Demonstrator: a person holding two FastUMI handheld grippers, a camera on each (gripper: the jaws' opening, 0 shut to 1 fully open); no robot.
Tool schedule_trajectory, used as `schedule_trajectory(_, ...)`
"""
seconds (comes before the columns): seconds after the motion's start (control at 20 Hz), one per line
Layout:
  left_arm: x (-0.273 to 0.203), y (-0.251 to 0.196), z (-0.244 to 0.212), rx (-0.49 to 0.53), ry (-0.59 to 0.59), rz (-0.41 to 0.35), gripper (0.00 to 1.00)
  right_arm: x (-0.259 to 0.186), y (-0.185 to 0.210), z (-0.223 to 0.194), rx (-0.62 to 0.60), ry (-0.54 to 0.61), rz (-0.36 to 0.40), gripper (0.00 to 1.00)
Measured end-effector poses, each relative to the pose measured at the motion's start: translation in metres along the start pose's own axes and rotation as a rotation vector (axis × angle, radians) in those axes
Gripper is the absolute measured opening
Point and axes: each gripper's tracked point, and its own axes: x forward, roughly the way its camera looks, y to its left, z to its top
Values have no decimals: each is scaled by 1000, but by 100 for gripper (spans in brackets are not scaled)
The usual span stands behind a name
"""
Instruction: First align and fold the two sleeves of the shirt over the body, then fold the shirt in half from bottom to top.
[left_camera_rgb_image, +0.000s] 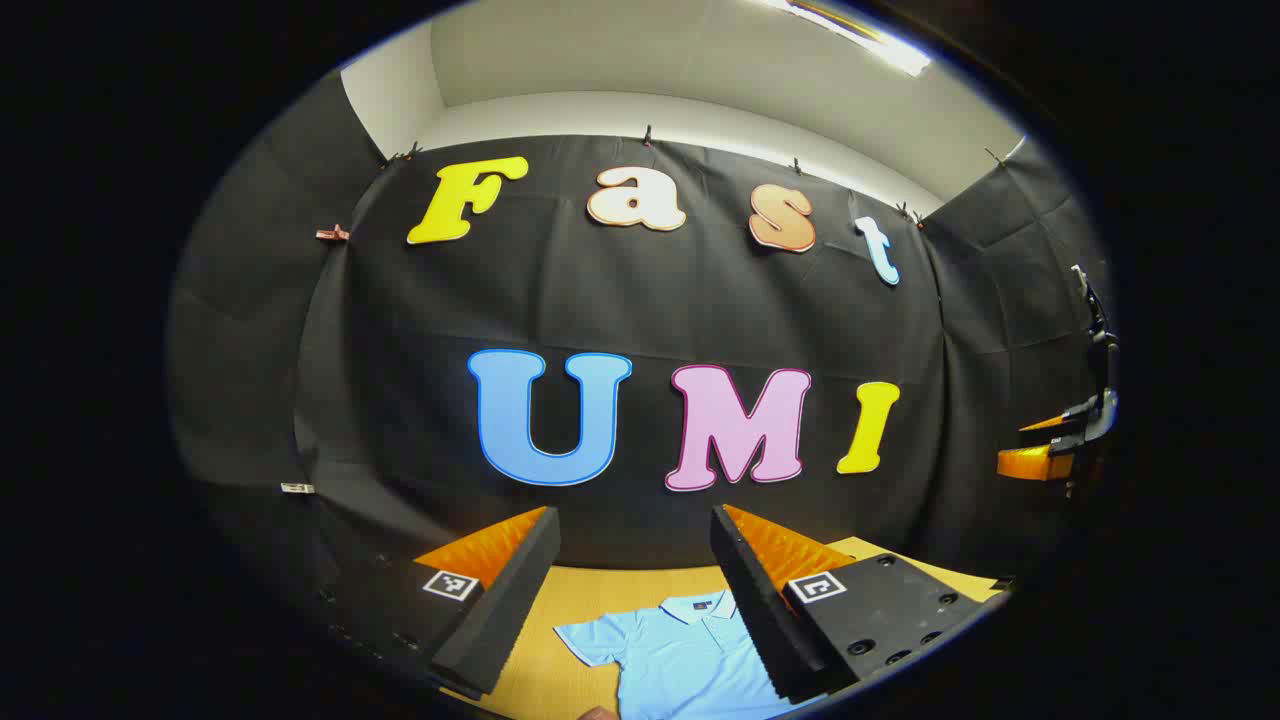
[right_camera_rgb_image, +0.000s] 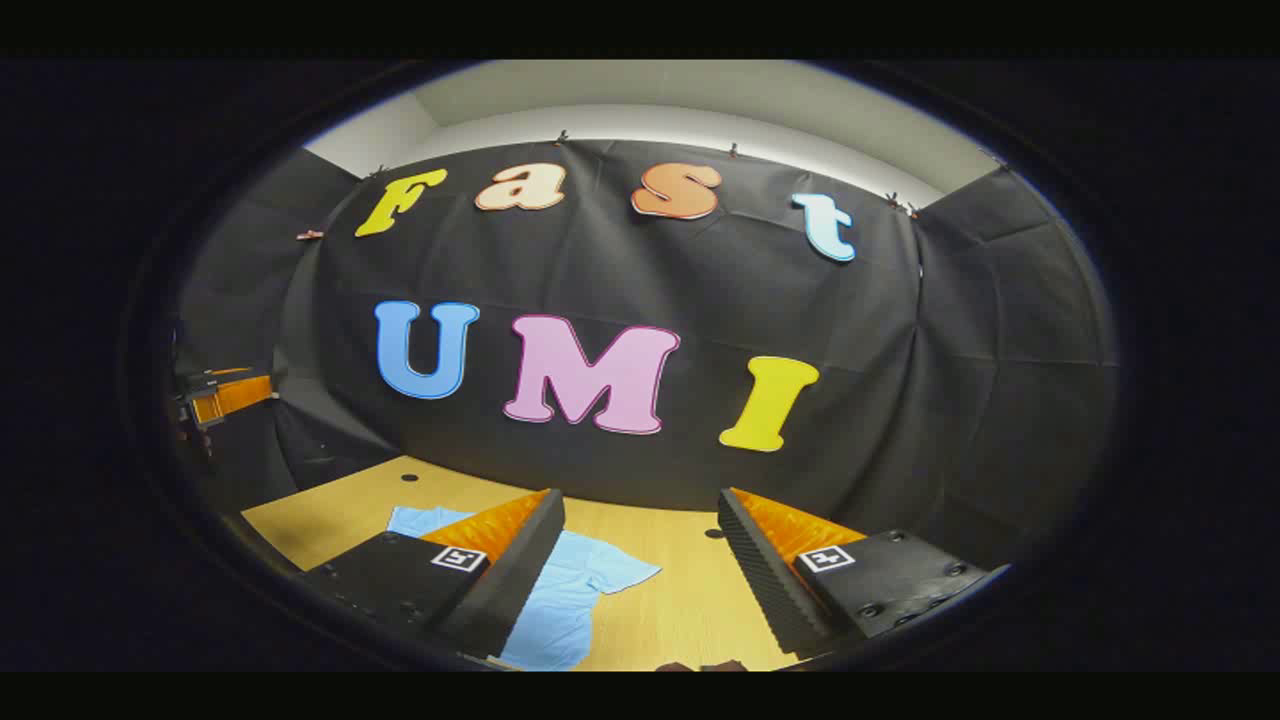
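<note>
No legible words or numbers on any object.

Left gripper (left_camera_rgb_image: 633, 512): two square black-and-white marker tags, one per finger, at 7 o'clock (left_camera_rgb_image: 449, 585) and 5 o'clock (left_camera_rgb_image: 817, 587). Coded pattern, not letters.

Right gripper (right_camera_rgb_image: 640, 495): same tags, 7 o'clock (right_camera_rgb_image: 459, 558) and 5 o'clock (right_camera_rgb_image: 826, 558).

Shirt (left_camera_rgb_image: 680, 650): small dark chest mark (left_camera_rgb_image: 700, 604), too small to read.

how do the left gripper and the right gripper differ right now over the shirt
The left gripper frames the collar and a sleeve of the shirt; the right gripper frames bare table, with the shirt mostly behind one finger. Both are open, empty and held above the table.
</note>
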Motion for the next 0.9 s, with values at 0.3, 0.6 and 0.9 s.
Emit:
schedule_trajectory(0.3,-1,0,2,19,-6,-5,96,0,3,2,10,-5,-1,96)
schedule_trajectory(0.6,-2,11,-4,-5,8,14,96,1,8,5,11,-8,-2,96)
schedule_trajectory(0.9,-5,16,-3,-4,6,12,96,3,14,4,11,-7,7,96)
